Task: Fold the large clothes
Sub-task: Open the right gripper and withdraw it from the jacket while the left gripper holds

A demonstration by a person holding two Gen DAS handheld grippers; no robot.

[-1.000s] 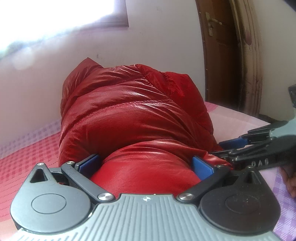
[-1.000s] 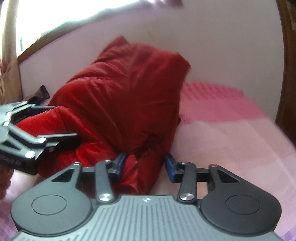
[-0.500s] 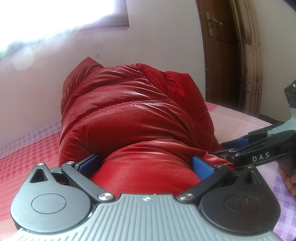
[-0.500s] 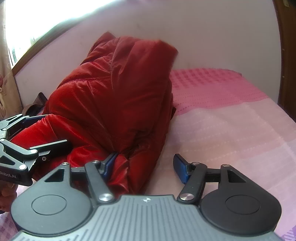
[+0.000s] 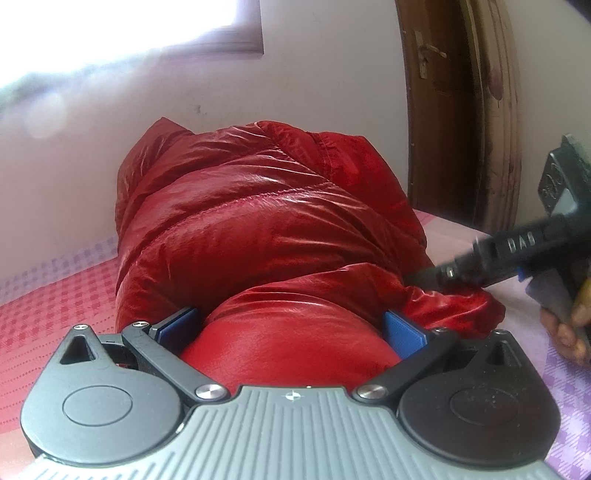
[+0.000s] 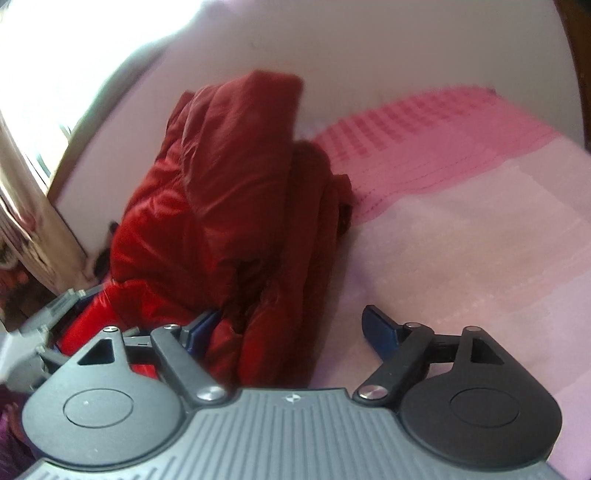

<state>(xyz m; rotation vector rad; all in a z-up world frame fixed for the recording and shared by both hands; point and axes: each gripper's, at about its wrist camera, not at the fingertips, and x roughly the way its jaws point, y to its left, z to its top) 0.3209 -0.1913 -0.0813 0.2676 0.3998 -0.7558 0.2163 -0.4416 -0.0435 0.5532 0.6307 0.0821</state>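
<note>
A shiny red puffer jacket (image 5: 258, 229) lies bunched in a tall heap on the pink bed; it also shows in the right wrist view (image 6: 229, 192). My left gripper (image 5: 291, 328) has its blue pads wide apart around a thick roll of the jacket, pressing on both sides. My right gripper (image 6: 291, 325) is open; its left pad touches the jacket's near edge, its right pad is over bare sheet. The right gripper also shows in the left wrist view (image 5: 517, 254), at the jacket's right edge.
The jacket lies on a bed with a pink and lilac checked sheet (image 6: 461, 206). A white wall stands behind it. A brown wooden door (image 5: 443, 103) is at the back right, a bright window (image 5: 122, 29) at the back left, a curtain (image 6: 26, 206) at left.
My right gripper opened and let go of the jacket fold, then swung to the right and up. The left gripper has stayed still on the jacket.
</note>
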